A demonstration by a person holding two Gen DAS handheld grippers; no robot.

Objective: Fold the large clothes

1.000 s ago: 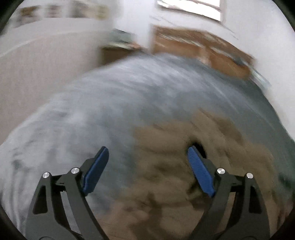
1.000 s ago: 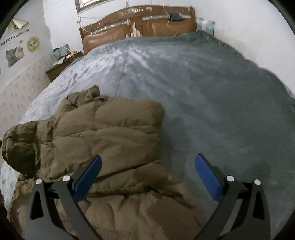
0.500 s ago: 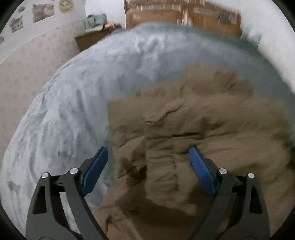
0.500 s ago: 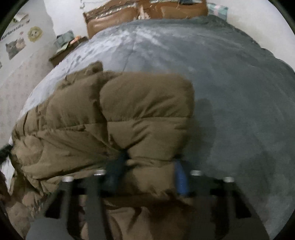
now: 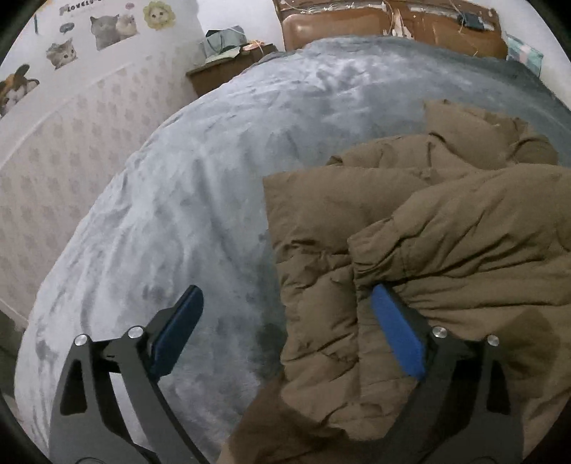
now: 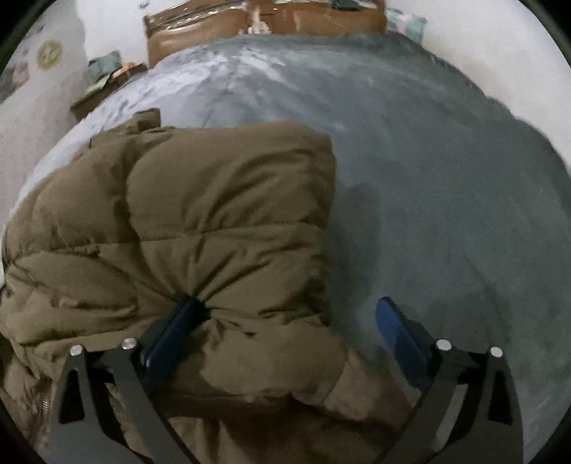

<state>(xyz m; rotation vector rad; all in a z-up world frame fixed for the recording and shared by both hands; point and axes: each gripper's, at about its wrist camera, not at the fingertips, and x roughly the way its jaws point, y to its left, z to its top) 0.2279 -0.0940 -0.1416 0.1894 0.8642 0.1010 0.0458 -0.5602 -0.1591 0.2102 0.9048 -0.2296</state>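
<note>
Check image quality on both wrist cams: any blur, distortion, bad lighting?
Left wrist view: sharp, strong fisheye bending of the blanket edge, dim even light, a soft shadow on the blanket beside the brown jacket. Right wrist view: slightly soft, worst toward the headboard, black vignette in the corners, the jacket casts a dark shadow on the blanket. No glare in either.

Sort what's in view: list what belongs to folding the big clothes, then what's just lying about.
Belongs to the job:
brown puffer jacket
grey bedspread it lies on
left tongs, opening
right tongs, opening

Just lying about:
nightstand with clutter
headboard
cat stickers on the wall
</note>
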